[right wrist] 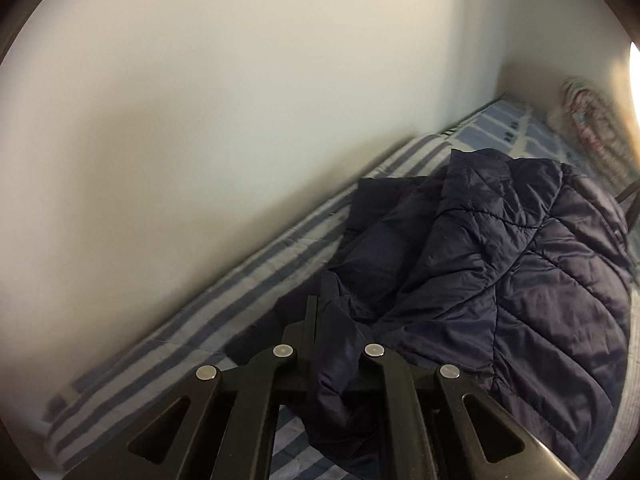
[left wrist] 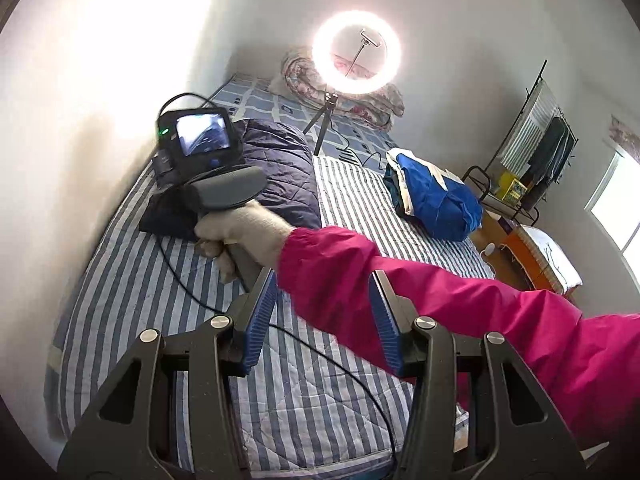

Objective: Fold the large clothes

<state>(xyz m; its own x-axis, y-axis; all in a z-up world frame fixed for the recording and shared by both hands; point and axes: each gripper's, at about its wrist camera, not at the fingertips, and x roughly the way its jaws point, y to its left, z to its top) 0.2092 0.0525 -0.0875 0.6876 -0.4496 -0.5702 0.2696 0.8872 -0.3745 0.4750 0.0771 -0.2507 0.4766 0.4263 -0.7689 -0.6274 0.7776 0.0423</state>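
Observation:
A dark navy quilted jacket (right wrist: 500, 264) lies bunched on the striped bed (right wrist: 168, 336) next to the wall. My right gripper (right wrist: 332, 328) is shut on a fold of the jacket's fabric, which drapes between its fingers. In the left wrist view the jacket (left wrist: 276, 168) lies at the bed's far left, partly hidden behind the right gripper's body and screen (left wrist: 200, 140), held by a hand in a pink sleeve (left wrist: 440, 292). My left gripper (left wrist: 322, 320) is open and empty, above the bed (left wrist: 120, 280), well short of the jacket.
A blue and white pile of clothes (left wrist: 432, 196) lies at the bed's right side. A lit ring light on a tripod (left wrist: 356, 56) stands on the bed's far end by a floral quilt (left wrist: 384, 104). A black cable (left wrist: 320, 356) crosses the bed. A clothes rack (left wrist: 536, 140) stands right.

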